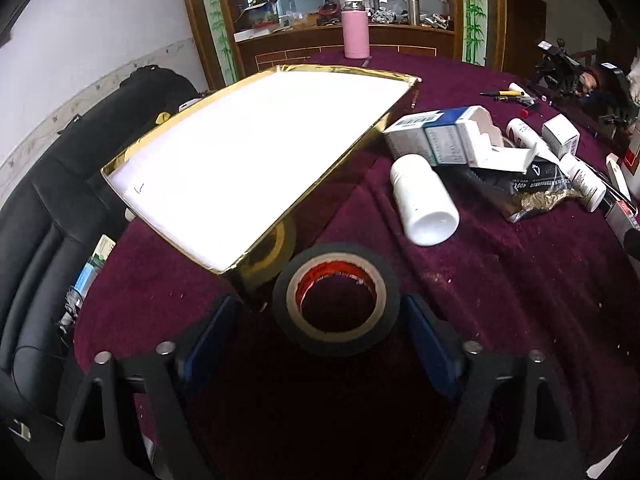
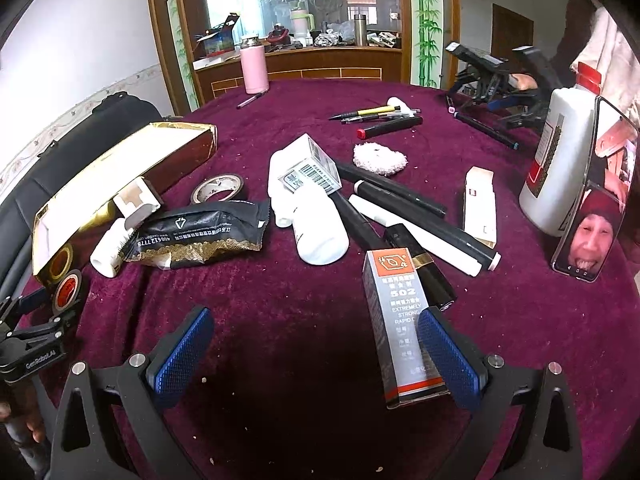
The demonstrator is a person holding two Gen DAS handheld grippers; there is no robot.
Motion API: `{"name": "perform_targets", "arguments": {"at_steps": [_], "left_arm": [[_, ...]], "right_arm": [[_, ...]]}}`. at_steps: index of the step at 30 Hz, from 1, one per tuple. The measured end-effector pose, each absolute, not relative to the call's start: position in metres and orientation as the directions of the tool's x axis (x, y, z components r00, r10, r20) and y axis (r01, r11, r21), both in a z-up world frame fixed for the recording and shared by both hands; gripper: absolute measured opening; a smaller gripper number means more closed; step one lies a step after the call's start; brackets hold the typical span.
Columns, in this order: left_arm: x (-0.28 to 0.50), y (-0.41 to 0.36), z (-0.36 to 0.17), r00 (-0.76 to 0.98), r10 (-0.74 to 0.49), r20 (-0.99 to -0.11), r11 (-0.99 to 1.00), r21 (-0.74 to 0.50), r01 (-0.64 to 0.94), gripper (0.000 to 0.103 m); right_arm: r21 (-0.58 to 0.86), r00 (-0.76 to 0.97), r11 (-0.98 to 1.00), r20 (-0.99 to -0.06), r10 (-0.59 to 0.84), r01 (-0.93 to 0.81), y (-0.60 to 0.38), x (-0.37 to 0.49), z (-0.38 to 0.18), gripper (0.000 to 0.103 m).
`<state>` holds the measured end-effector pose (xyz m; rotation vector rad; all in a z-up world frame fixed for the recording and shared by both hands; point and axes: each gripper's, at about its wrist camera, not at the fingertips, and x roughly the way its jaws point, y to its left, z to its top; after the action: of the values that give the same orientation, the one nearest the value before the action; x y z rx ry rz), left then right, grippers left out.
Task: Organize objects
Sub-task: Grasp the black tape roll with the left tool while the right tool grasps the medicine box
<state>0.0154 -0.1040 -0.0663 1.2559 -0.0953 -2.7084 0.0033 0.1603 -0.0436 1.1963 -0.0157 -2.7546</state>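
Note:
A black tape roll [image 1: 289,312] with a red core lies flat on the purple tablecloth, right beside the near corner of a gold box [image 1: 256,152] with a white inside. My left gripper [image 1: 320,328] is open and straddles the roll; a gap shows at the left pad, and the right pad is very close. In the right wrist view the same roll [image 2: 68,288] sits at the far left by the gold box [image 2: 120,168]. My right gripper [image 2: 316,356] is open low over the cloth. A grey and orange glue box [image 2: 400,332] lies just inside its right finger [image 2: 448,360].
White bottles [image 1: 424,200], medicine boxes [image 1: 440,136], a black foil packet [image 2: 200,236], markers [image 2: 400,196] and pens [image 2: 376,114] are scattered over the table. A pink flask [image 2: 254,68], a white jug [image 2: 560,160] and a propped phone [image 2: 596,200] stand further off. A black chair [image 1: 48,220] borders the left edge.

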Motion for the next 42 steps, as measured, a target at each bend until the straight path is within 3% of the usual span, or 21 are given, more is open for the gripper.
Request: {"name": "perform_targets", "arguments": {"at_steps": [1,2,6,20,33,39,42], "left_arm": [[0.014,-0.102,-0.066,-0.636,-0.148,-0.757,-0.989,0.109,0.1,0.065],[0.014,-0.099,-0.066,-0.637,-0.133,-0.76,-0.991,0.101,0.087,0.062],[0.018,-0.087,-0.067,-0.65,-0.178,-0.739,-0.983,0.164,0.082,0.062],[0.027,-0.075,-0.061,-0.658,0.043,-0.751,-0.999,-0.012,-0.052,0.062],[0.025,-0.083,-0.064,-0.649,0.086,-0.756,-0.996,-0.06,-0.062,0.062],[0.026,-0.086,-0.064,-0.65,0.101,-0.753,-0.995,-0.074,-0.069,0.062],[0.025,-0.086,-0.064,-0.651,0.102,-0.752,-0.995,-0.074,-0.07,0.062]], "right_arm": [[0.066,-0.675,-0.99,-0.726,-0.132,0.122,0.161,0.004,-0.044,0.103],[0.066,-0.675,-0.99,-0.726,-0.131,0.121,0.161,0.004,-0.044,0.103],[0.069,-0.676,-0.991,-0.725,-0.129,0.116,0.161,0.003,-0.044,0.103],[0.063,-0.677,-0.984,-0.718,-0.162,0.168,0.172,-0.008,-0.023,0.102],[0.12,-0.558,-0.895,-0.744,-0.368,0.429,0.11,-0.035,-0.003,0.083],[0.077,-0.48,-0.795,-0.761,-0.436,0.602,0.046,-0.06,0.001,0.082],[0.065,-0.436,-0.761,-0.787,-0.437,0.645,0.019,-0.075,-0.007,0.075]]}}
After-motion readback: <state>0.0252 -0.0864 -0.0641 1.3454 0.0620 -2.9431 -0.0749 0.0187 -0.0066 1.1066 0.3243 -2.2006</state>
